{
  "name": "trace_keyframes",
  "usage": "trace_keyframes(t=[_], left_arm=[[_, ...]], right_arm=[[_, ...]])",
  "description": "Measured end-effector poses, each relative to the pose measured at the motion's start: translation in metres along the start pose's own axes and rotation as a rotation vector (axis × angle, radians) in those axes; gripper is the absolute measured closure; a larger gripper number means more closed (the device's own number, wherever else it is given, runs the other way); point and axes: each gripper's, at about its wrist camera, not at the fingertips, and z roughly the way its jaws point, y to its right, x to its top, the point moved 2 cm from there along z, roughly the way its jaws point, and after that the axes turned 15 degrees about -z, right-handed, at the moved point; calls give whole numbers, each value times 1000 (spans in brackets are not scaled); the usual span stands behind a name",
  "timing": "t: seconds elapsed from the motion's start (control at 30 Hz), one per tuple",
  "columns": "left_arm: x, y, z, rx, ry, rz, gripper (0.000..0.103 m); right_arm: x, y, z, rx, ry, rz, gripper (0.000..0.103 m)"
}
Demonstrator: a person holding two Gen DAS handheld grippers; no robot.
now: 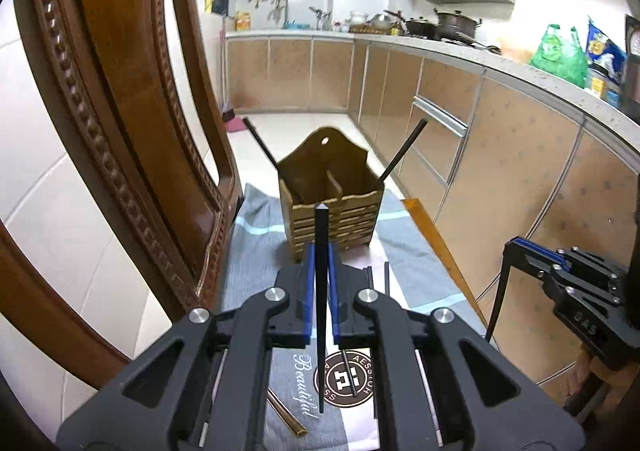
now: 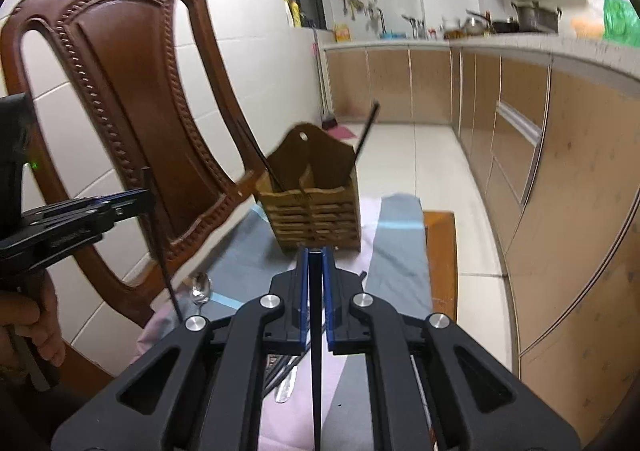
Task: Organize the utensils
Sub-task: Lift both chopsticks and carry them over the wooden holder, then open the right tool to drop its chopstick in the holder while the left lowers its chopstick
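My left gripper (image 1: 320,249) is shut on a black chopstick (image 1: 320,291) that stands upright between its blue pads, just in front of the slatted wooden utensil holder (image 1: 334,215). My right gripper (image 2: 316,253) is shut on another black chopstick (image 2: 317,351), also facing the holder (image 2: 316,215). The holder has two compartments; one black chopstick (image 1: 260,143) leans out of the left one and one (image 1: 404,151) out of the right. Each wrist view shows the other gripper from the side, the right gripper (image 1: 516,245) and the left gripper (image 2: 146,197), each with its chopstick hanging down.
A grey and pink cloth (image 1: 256,251) covers the narrow table. On it lie a metal spoon (image 2: 202,289), a gold handle (image 1: 286,415) and several loose chopsticks (image 1: 386,275). A carved wooden chair (image 2: 132,91) stands close on the left. Kitchen cabinets (image 1: 520,155) run along the right.
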Motion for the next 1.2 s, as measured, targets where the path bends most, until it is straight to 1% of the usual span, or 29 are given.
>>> trace_keyframes(t=[0.07, 0.13, 0.23, 0.37, 0.47, 0.6, 0.7, 0.8, 0.9, 1.0, 1.13, 1.2], left_arm=[[0, 4, 2, 7, 23, 13, 97], [4, 2, -4, -7, 31, 9, 97], [9, -4, -7, -18, 43, -1, 97], [15, -16, -9, -29, 57, -24, 97], [20, -27, -12, -38, 61, -49, 97], [23, -38, -11, -50, 66, -77, 97], [24, -42, -9, -62, 65, -86, 97], [27, -46, -7, -71, 68, -97, 97], [26, -50, -5, -78, 67, -110, 97], [25, -51, -2, -78, 58, -115, 97], [24, -49, 3, -75, 44, -110, 97], [23, -49, 6, -73, 36, -111, 97]], right_arm=[[0, -6, -10, -3, 21, 10, 96], [1, -13, -20, -12, 40, 19, 96], [12, -19, -26, -25, 63, 20, 96], [53, -25, -24, -41, 90, -16, 96], [93, -20, -17, -62, 131, -25, 96], [151, -7, -2, -141, 194, -34, 96], [182, 6, 14, -196, 228, -20, 96], [203, 22, 40, -246, 245, 20, 96], [209, 36, 68, -289, 247, 61, 96], [200, 46, 100, -315, 233, 100, 96], [171, 55, 139, -288, 174, 178, 96], [157, 57, 148, -264, 152, 196, 95]])
